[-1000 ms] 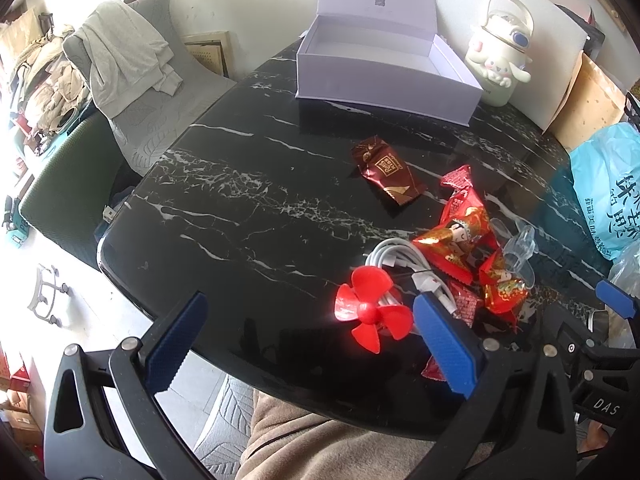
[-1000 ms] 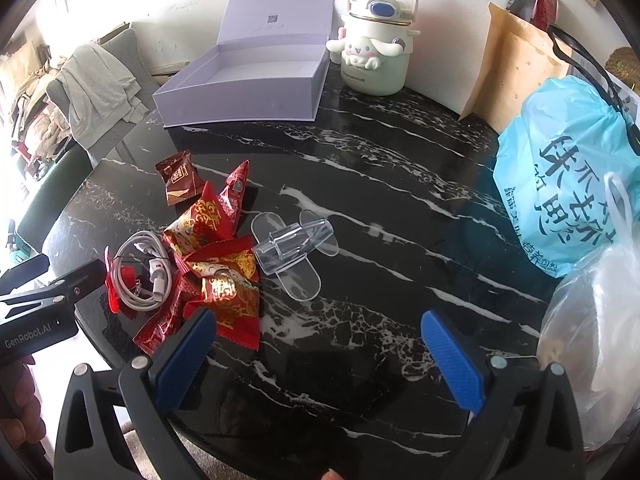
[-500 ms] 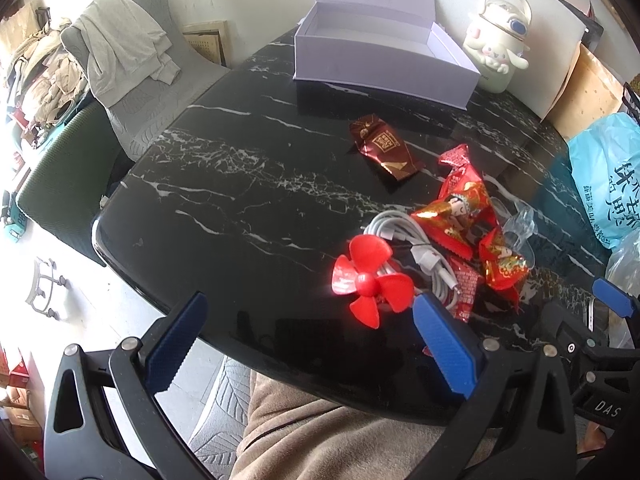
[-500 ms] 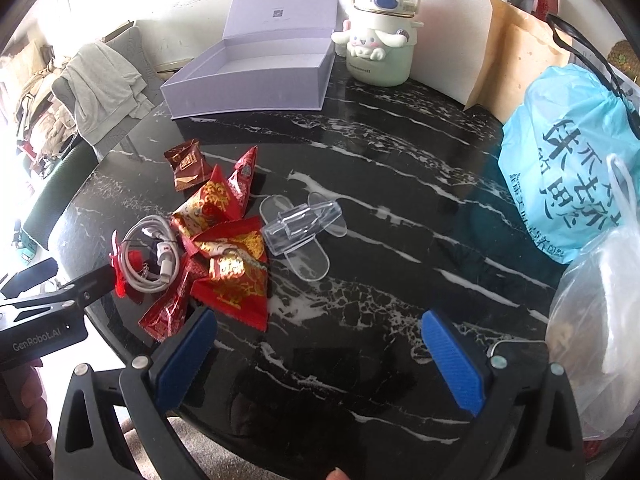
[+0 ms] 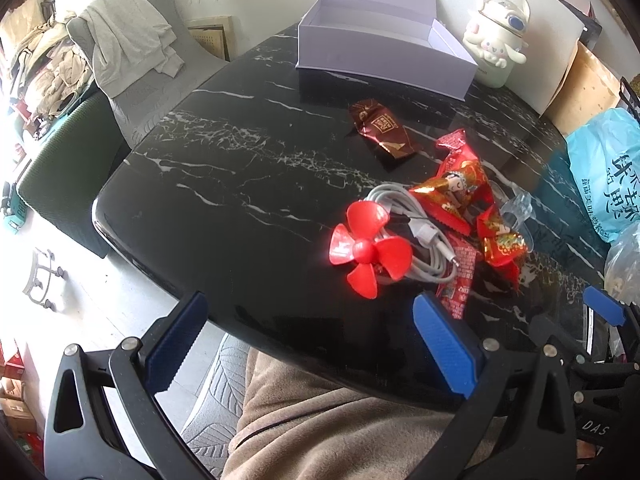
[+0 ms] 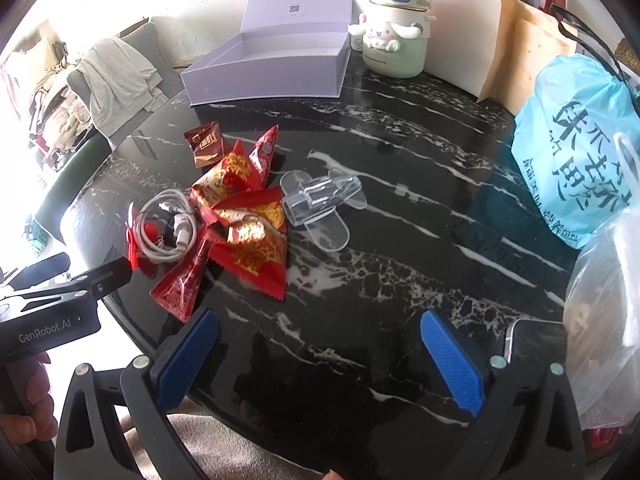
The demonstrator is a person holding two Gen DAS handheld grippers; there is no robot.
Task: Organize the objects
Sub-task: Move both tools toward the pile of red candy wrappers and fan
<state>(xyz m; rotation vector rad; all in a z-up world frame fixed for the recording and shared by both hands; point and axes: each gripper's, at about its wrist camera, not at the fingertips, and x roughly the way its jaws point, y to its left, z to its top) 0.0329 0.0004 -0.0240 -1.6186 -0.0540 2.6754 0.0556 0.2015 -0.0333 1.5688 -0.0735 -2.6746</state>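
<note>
Just beyond the open left tool (image 5: pixel 310 344) lies the red fan (image 5: pixel 368 250).

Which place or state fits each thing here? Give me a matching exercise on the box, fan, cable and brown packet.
1. box
2. fan
3. cable
4. brown packet

A. coiled, between the fan and the red packets
B. open, lid up, at the table's far edge
C. lies alone between box and pile
D. red, nearest the left gripper

Pairs: 1-B, 2-D, 3-A, 4-C
</note>
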